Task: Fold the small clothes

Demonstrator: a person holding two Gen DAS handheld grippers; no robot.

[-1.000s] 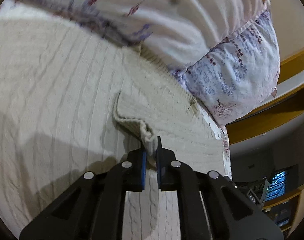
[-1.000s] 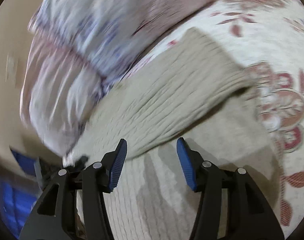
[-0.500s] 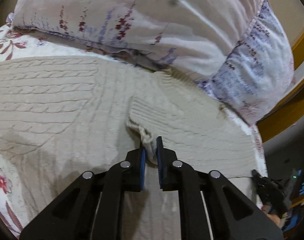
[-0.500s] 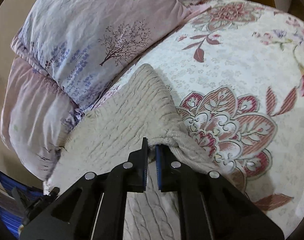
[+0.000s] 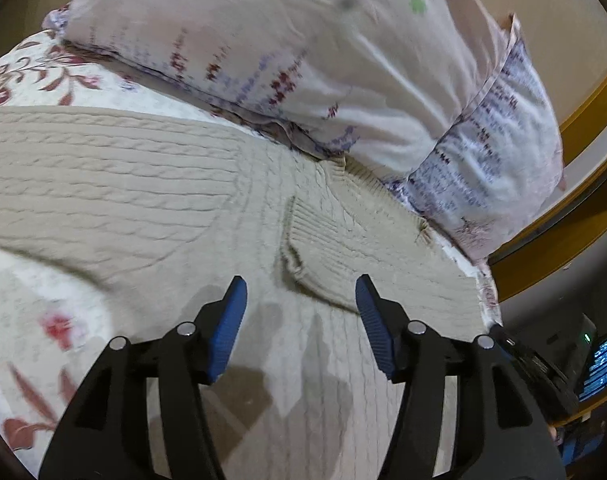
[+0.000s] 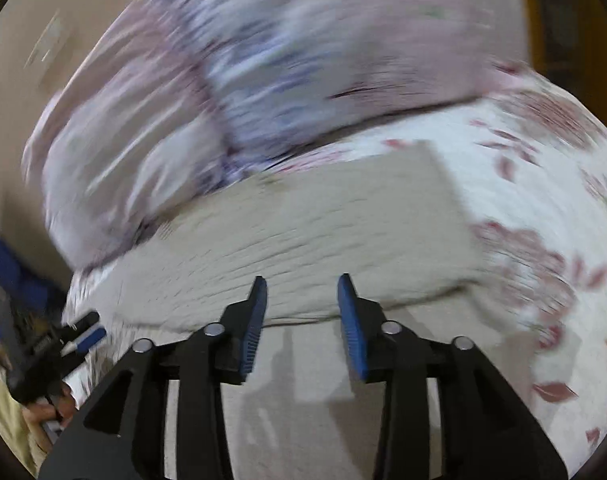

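A cream cable-knit sweater point(image 5: 151, 184) lies spread on a bed whose floral sheet point(image 5: 35, 76) shows at 10 o'clock in the left wrist view, with its top edge tucked just under the pale printed pillows point(image 5: 303, 60) at 12 to 2 o'clock. One sleeve point(image 5: 343, 248) is folded across the body of the knit, its ribbed cuff end lying just ahead of the left hand-held gripper point(image 5: 301, 300), slightly toward 1 o'clock. That gripper's blue-padded jaws are opening and stand well apart above the knit, with nothing clamped between them (the cuff is near the pads but free of them). In the right wrist view, which is heavily blurred, the folded edge of the sweater point(image 6: 323, 232) runs across the middle from 9 to 3 o'clock, with the flowered sheet point(image 6: 543, 208) at 2 to 4 o'clock and the pillows point(image 6: 283, 60) at 12. The right hand-held gripper point(image 6: 302, 300) is also opening, its pads parted over the fold and gripping nothing.
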